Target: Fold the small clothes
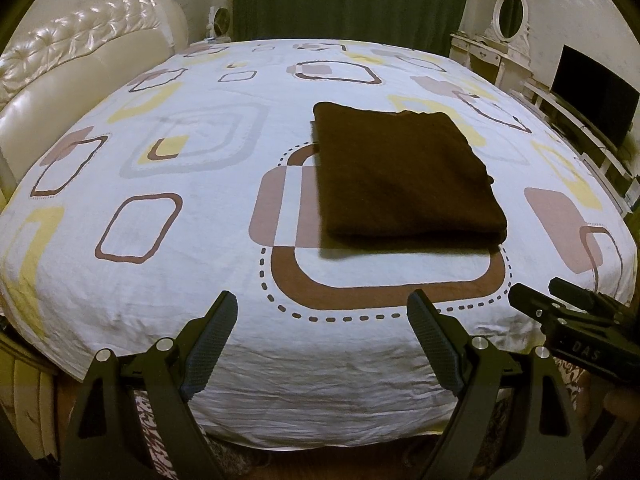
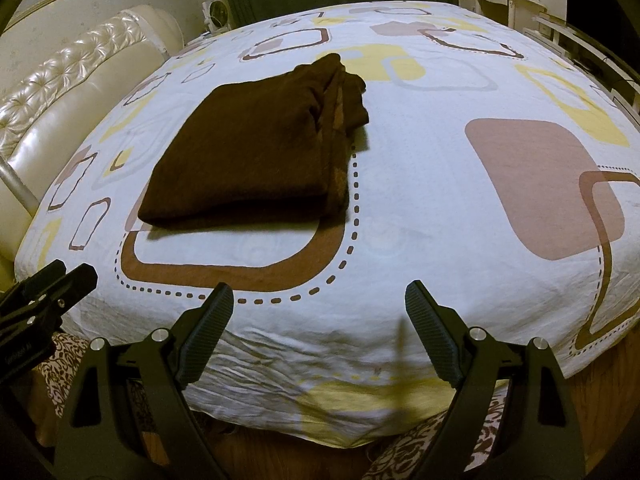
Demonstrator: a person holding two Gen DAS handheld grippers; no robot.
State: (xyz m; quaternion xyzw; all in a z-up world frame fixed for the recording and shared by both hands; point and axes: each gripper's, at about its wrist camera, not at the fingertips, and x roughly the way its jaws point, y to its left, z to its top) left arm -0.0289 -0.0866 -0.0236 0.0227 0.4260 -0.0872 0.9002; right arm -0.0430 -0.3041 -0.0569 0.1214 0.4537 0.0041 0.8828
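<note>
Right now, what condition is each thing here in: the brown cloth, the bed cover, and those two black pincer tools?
Brown garment: folded into a rectangle, lying flat on the bed, untouched.
Bedsheet: spread over the bed, wrinkled near the front edge.
Left gripper: open, empty, short of the garment.
Right gripper: open, empty, short of the garment.

The folded brown garment point(image 2: 248, 152) hides its own type; both views' corners are dark.

My left gripper point(image 1: 322, 320) and right gripper point(image 2: 319, 314) are matte black, with ribbed dark fingers point(image 1: 214, 340), silver screws, and white lettering on the housing.
</note>
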